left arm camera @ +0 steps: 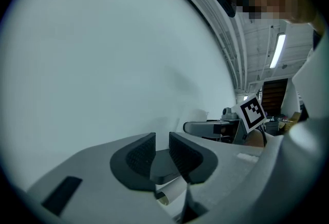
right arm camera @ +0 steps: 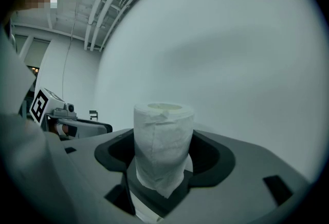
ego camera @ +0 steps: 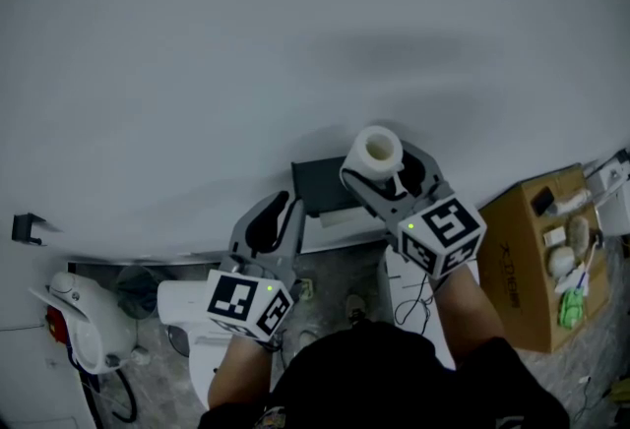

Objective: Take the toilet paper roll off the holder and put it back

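R gripper [ego camera: 386, 173] is clamped on the toilet roll [ego camera: 377, 151]. The roll stands core-up, in the air close to the wall [ego camera: 197, 43], so it's off its mount. It's pinched round the sides w/ a loose flap of paper hanging at the front. That grip leaves the core hole free, prob. so it can slide back on.

L gripper [ego camera: 272, 223] is just beside it, jaws a little apart, nothing btwn them. Looks like the spare hand, kept near to steady things.

The dark holder [ego camera: 319, 185] (I take it for that) sits on the wall btwn the two grippers; can't make out its bar. The roll is up & right of it, not touching. I'd say removal is done and the putting back isn't yet.
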### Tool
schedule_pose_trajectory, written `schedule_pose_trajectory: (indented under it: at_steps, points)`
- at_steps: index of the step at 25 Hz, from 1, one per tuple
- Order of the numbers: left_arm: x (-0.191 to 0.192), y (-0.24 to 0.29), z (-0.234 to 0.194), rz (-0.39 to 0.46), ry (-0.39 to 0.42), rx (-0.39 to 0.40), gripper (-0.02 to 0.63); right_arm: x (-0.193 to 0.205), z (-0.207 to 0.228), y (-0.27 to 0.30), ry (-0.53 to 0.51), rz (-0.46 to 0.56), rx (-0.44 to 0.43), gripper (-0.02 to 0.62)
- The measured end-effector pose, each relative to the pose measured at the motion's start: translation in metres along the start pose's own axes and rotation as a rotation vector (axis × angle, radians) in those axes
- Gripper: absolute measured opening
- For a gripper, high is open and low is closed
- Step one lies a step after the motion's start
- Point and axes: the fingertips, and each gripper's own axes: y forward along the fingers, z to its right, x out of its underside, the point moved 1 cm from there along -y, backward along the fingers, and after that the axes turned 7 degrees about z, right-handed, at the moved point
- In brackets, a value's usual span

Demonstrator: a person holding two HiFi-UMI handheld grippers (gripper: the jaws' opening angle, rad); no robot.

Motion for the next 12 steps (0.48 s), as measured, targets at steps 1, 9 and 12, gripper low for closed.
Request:
schedule_pose_trajectory:
  at_steps: [1, 9, 12]
  points:
    - [0.001, 0.002, -0.001, -0.003, 0.000, -0.001, 0.069, 0.003, 0.002, 0.001, 0.001, -0.009, -0.001, 0.308]
    - [0.010, 0.016, -0.001, -0.023, -0.003, 0.007, 0.078, 0.021, 0.012, 0.004, -0.012, -0.054, -0.005, 0.310]
    - [0.012, 0.017, -0.001, -0.028, -0.006, 0.009, 0.080, 0.026, 0.013, 0.004, -0.013, -0.071, -0.001, 0.310]
